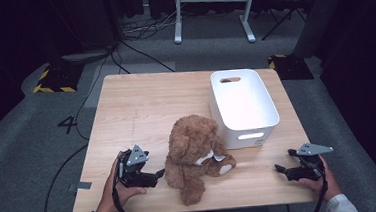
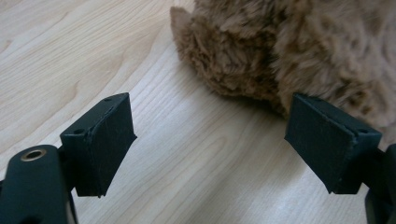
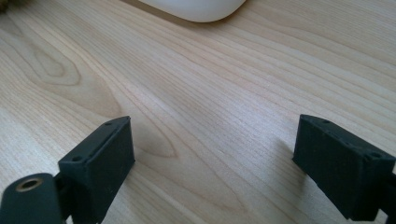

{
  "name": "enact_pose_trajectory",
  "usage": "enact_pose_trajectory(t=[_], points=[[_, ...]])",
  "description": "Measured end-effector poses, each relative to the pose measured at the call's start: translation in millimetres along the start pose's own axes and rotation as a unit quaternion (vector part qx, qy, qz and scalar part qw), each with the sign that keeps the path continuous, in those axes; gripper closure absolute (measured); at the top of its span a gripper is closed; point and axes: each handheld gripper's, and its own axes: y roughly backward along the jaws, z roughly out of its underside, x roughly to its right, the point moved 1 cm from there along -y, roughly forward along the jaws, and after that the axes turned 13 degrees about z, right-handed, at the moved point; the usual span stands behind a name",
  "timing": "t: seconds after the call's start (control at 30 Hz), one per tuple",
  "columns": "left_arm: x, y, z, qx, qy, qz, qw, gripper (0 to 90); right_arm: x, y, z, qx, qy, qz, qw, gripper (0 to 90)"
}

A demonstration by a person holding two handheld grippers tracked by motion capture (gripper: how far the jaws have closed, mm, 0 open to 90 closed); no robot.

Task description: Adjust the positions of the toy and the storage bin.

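A brown teddy bear [image 1: 197, 154] sits on the wooden table [image 1: 141, 109], leaning against the front of a white plastic bin [image 1: 243, 104]. My left gripper [image 1: 158, 177] rests on the table just left of the bear, open, its jaws pointing at the bear's side. In the left gripper view the brown fur [image 2: 289, 46] lies right beyond the jaws, close to the right one, with nothing between them. My right gripper [image 1: 283, 162] is open near the table's front right, apart from the bear. Bare wood lies between its jaws, and the bin's rounded corner [image 3: 196, 8] shows ahead.
The bin stands empty at the table's right rear. Grey carpet with cables [image 1: 76, 119] surrounds the table, and a white desk frame [image 1: 214, 9] stands behind it. Yellow-black striped bases [image 1: 56, 77] sit at both rear corners.
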Motion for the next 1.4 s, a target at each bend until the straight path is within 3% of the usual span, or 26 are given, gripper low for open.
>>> enact_pose_trajectory(t=[0.37,0.73,0.93,1.03,1.4], points=[[9.8,-2.7,-12.6,0.007,-0.014,0.014,0.9998,15.9,0.0,0.0,0.0,0.000,0.000,0.000,1.0000,12.0],[16.8,13.2,-19.7,0.035,-0.021,0.026,0.9988,15.7,0.0,0.1,0.0,0.000,0.000,0.000,1.0000,12.0],[28.7,5.9,-30.5,0.035,-0.041,0.040,0.9977,15.7,-0.1,0.1,0.0,0.000,0.000,0.000,1.0000,12.0],[30.0,0.3,-33.9,0.040,-0.032,0.028,0.9983,15.7,0.0,0.1,0.0,0.000,0.000,0.000,1.0000,12.0],[30.0,-17.1,-45.8,0.041,-0.037,0.034,0.9979,15.8,0.2,0.5,0.4,0.000,0.000,0.000,1.0000,12.5]])
